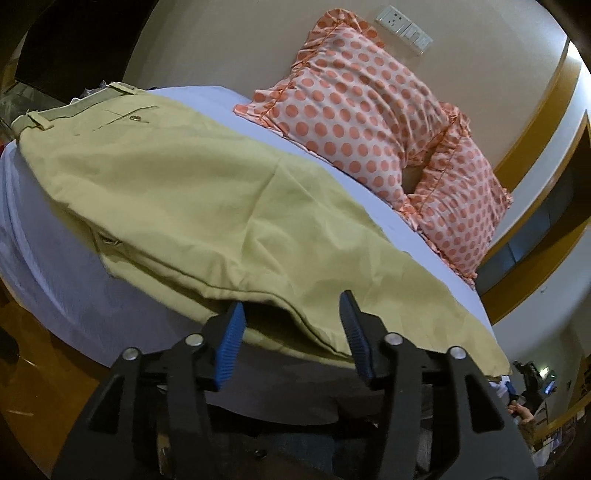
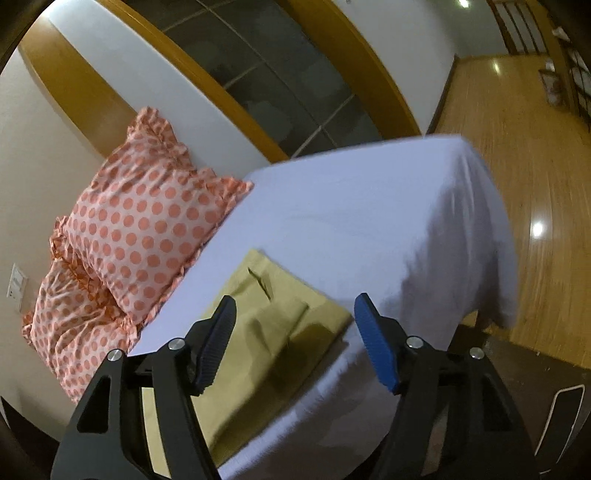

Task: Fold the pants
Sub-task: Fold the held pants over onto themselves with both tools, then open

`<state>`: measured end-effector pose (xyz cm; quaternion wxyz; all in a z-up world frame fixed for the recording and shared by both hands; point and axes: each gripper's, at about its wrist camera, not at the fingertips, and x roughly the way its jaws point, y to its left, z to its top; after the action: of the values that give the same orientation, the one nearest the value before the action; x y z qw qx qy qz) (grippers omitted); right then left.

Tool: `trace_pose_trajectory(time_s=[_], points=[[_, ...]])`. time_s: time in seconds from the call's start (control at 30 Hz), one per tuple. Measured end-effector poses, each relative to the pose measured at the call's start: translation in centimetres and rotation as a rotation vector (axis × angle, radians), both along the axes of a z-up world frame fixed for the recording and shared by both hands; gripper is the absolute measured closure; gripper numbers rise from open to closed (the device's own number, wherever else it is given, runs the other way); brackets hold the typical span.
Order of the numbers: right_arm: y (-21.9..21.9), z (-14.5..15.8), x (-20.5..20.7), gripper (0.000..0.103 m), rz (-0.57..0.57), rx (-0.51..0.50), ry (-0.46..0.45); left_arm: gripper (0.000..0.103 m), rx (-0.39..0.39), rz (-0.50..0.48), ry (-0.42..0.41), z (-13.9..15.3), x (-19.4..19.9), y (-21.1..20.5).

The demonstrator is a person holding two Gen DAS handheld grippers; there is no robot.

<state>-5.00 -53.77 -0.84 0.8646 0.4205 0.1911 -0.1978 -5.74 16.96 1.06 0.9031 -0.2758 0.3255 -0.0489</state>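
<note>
Khaki pants (image 1: 192,192) lie along a bed with a white sheet (image 1: 48,258), one leg laid over the other, waistband at the far left and hems toward the near right. My left gripper (image 1: 291,314) is open, its blue pads astride the near long edge of the legs, holding nothing. In the right wrist view the hem end of the pants (image 2: 273,321) lies on the white sheet (image 2: 369,221) near the bed's front edge. My right gripper (image 2: 295,314) is open just above the hems, empty.
Two orange polka-dot pillows (image 1: 362,122) lean against the wall behind the pants; they also show in the right wrist view (image 2: 140,229). Wooden floor (image 2: 517,147) lies beyond the bed's end. A wall socket panel (image 1: 404,26) sits above the pillows.
</note>
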Motion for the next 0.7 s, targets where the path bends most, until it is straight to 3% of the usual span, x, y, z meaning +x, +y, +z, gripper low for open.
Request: trace_pose_trajectory(time_s=[0.23, 0.27, 0.3, 0.37, 0.43, 0.53, 0.63, 0.7], points=[[2.3, -1.0, 1.3, 0.037, 0.120, 0.022, -0.035, 0.041, -0.007, 0.067, -0.029, 0.0, -2.7, 2.4], [2.7, -1.0, 1.5, 0.043, 0.131, 0.004, -0.034, 0.041, -0.011, 0.074, -0.032, 0.0, -2.9, 2.7], [3.0, -1.1, 2.0, 0.067, 0.147, -0.005, -0.027, 0.040, -0.018, 0.085, -0.033, -0.1, -3.1, 3.1], [3.3, -1.3, 2.9, 0.098, 0.181, -0.021, -0.025, 0.040, -0.027, 0.098, -0.029, -0.4, -3.3, 3.7], [3.8, -0.8, 3.7, 0.099, 0.191, -0.049, -0.035, 0.039, -0.034, 0.104, -0.024, -0.8, -3.5, 4.3], [6.8, 2.9, 5.0, 0.100, 0.261, -0.126, -0.123, 0.036, -0.051, 0.108, -0.028, -1.4, -4.0, 5.0], [14.3, 8.0, 7.7, 0.100, 0.498, -0.192, -0.266, 0.033, -0.060, 0.096, -0.040, -1.8, -4.3, 5.2], [19.4, 9.8, 9.0, 0.100, 0.659, -0.220, -0.323, 0.031, -0.053, 0.079, -0.052, -1.9, -4.5, 4.8]])
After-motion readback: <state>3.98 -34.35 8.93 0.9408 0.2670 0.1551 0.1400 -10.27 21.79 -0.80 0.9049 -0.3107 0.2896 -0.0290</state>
